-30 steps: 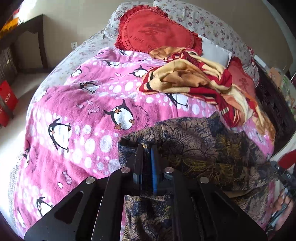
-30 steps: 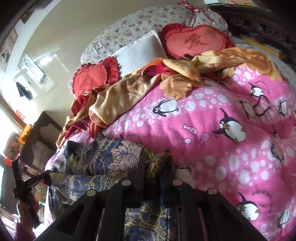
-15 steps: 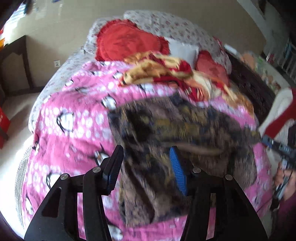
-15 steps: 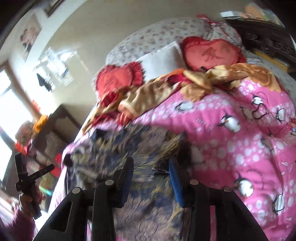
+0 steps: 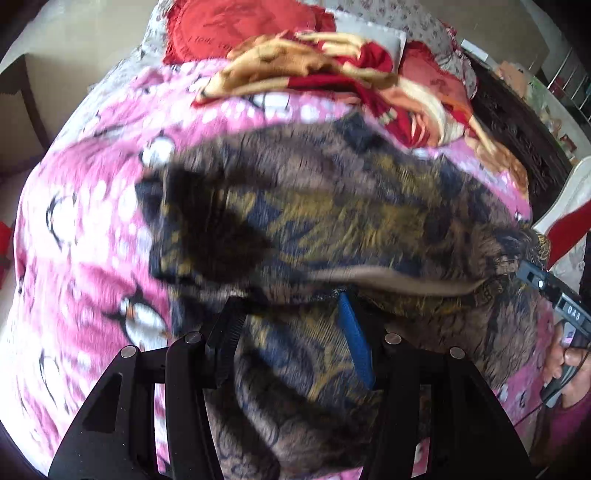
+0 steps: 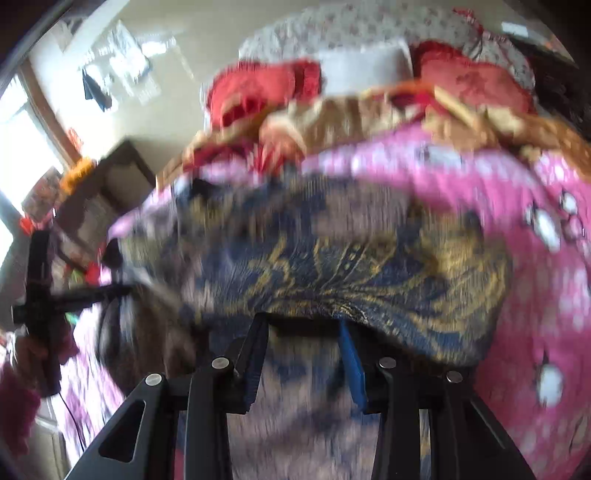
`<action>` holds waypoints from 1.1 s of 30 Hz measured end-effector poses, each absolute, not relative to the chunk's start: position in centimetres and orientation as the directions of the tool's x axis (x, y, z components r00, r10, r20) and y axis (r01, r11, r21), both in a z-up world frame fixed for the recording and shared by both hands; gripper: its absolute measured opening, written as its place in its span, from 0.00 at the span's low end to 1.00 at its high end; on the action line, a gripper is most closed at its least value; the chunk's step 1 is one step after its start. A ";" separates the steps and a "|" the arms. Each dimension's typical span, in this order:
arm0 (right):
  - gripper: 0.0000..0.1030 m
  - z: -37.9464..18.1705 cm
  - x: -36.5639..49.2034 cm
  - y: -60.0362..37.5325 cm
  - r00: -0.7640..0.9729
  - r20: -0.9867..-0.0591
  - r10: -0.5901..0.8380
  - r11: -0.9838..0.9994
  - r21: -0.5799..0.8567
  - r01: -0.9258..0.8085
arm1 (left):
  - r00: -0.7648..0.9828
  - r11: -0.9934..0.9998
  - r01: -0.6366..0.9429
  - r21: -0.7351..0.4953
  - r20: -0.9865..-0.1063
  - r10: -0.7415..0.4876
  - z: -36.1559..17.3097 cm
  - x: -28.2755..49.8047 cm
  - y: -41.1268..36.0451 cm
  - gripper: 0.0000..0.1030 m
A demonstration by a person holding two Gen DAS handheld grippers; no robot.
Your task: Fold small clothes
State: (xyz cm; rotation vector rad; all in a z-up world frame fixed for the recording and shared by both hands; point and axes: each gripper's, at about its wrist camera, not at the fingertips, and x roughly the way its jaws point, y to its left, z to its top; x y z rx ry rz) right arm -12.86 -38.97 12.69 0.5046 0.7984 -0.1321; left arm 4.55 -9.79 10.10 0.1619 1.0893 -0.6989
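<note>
A dark patterned garment [image 5: 332,206] in navy, brown and gold lies folded over on the pink penguin blanket [image 5: 85,229]. It also shows in the right wrist view [image 6: 332,251]. My left gripper [image 5: 288,314] is open, its fingers at the garment's near folded edge, holding nothing. My right gripper [image 6: 301,332] is open too, just under the garment's near edge. The right gripper also shows in the left wrist view [image 5: 546,288], at the garment's right side. Both views are blurred by motion.
A crumpled red and yellow blanket [image 5: 332,70] lies beyond the garment. Red heart-shaped cushions [image 5: 236,26] and floral pillows [image 6: 369,29] sit at the bed's head. Dark wooden furniture [image 6: 107,192] stands left of the bed. The left gripper's handle [image 6: 40,295] shows at left.
Both grippers, shut on the garment a second ago, have opened and let go. The garment has dropped onto the bed and both grippers have drawn back toward its near edge.
</note>
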 end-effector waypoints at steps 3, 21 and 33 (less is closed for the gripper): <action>0.37 14.5 -11.1 -41.3 0.770 -0.638 -0.004 0.853 0.400 0.336 | 0.324 0.784 0.575 -0.235 -0.814 -0.482 12.0 6.6 -10.6 0.49; 0.45 16.1 -12.0 -41.8 0.711 -0.693 -0.120 0.913 0.205 0.353 | 0.373 0.822 0.498 -0.277 -0.786 -0.492 13.4 7.8 -5.9 0.50; 0.63 17.6 -9.5 -38.5 0.727 -0.681 -0.081 0.996 -0.087 0.029 | 0.362 0.807 0.562 -0.184 -0.822 -0.439 11.7 6.8 -8.1 0.50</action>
